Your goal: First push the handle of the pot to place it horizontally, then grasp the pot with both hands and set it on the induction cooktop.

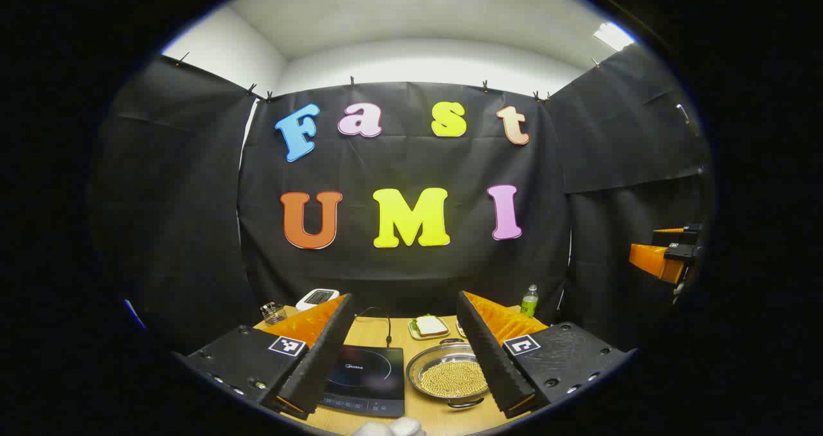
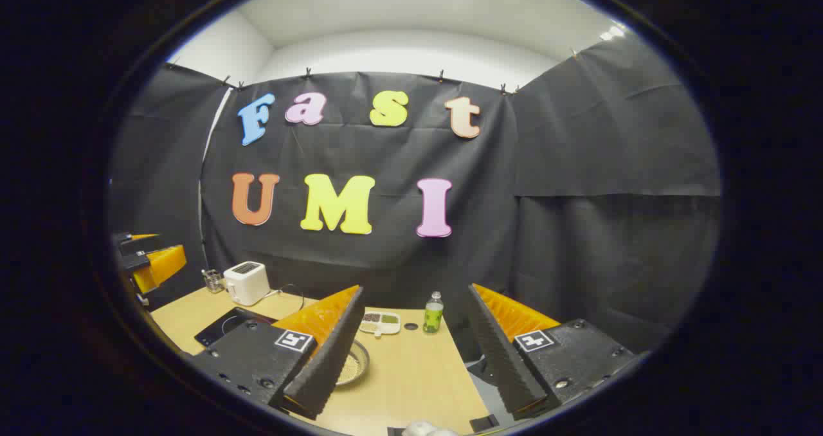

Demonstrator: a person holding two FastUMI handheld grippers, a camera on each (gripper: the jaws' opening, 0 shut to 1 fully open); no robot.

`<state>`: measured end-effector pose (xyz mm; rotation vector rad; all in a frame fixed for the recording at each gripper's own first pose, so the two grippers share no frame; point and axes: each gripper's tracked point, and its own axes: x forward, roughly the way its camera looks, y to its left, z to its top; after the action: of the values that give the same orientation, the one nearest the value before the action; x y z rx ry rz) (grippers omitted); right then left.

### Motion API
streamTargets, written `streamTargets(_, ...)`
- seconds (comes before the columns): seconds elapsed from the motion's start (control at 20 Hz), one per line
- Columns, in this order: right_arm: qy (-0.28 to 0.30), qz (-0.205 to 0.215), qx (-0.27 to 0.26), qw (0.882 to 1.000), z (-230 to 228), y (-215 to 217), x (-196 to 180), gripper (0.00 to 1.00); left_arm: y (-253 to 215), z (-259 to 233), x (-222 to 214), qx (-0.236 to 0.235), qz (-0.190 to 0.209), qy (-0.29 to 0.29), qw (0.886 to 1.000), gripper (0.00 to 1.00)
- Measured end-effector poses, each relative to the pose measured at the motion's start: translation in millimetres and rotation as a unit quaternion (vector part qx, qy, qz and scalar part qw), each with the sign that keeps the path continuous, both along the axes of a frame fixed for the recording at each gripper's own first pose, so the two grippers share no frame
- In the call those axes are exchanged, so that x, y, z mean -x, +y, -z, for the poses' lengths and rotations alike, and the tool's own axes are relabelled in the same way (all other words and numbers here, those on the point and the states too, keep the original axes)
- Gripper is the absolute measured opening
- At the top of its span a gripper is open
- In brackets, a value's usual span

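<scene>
- Left tool (image 1: 398, 384) hangs above the pale wooden tabletop (image 1: 411, 417), its two fingers spread wide with nothing between them.
- Between those fingers, toward the left one, lies the flat black induction cooktop (image 1: 366, 378).
- Just right of the cooktop, up against the left tool's right finger, sits the shallow round steel pot (image 1: 450, 378), filled with small golden beads; one loop handle points at the near edge, the other at the far side.
- Pot and cooktop lie side by side, very close; I cannot tell whether they touch.
- Beyond the pot there is a small plate with a sandwich (image 1: 429, 326), and farther right a green plastic bottle (image 1: 529, 301).
- Far left of the left tool: a white toaster (image 1: 317, 298) and a small wire holder (image 1: 273, 313).
- Right tool (image 2: 411, 378) is also wide open and holds nothing, poised over the tabletop's right part.
- In the right gripper view, the pot's rim peeks out beside the right tool's left finger, and the cooktop lies farther left.
- Ahead between the right tool's fingers: a white divided dish (image 2: 380, 321) and the green bottle.
- The left tool shows at the far left edge of the right gripper view, well apart.
</scene>
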<state>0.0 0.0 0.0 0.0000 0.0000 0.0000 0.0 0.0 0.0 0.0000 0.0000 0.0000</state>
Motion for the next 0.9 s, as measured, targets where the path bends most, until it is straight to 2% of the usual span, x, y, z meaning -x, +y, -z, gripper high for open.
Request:
streamTargets(0.7, -0.005, -0.005, 0.011, 1.0, -1, 7, -8, 0.99, 9, 1, -5, -0.001, -0.011, 0.002, 1.0, 0.96)
streamTargets(0.9, 0.014, -0.03, 0.018, 0.999, 10, 24, -17, 0.96, 14, 4, -7, -0.002, -0.017, 0.004, 1.0, 0.96)
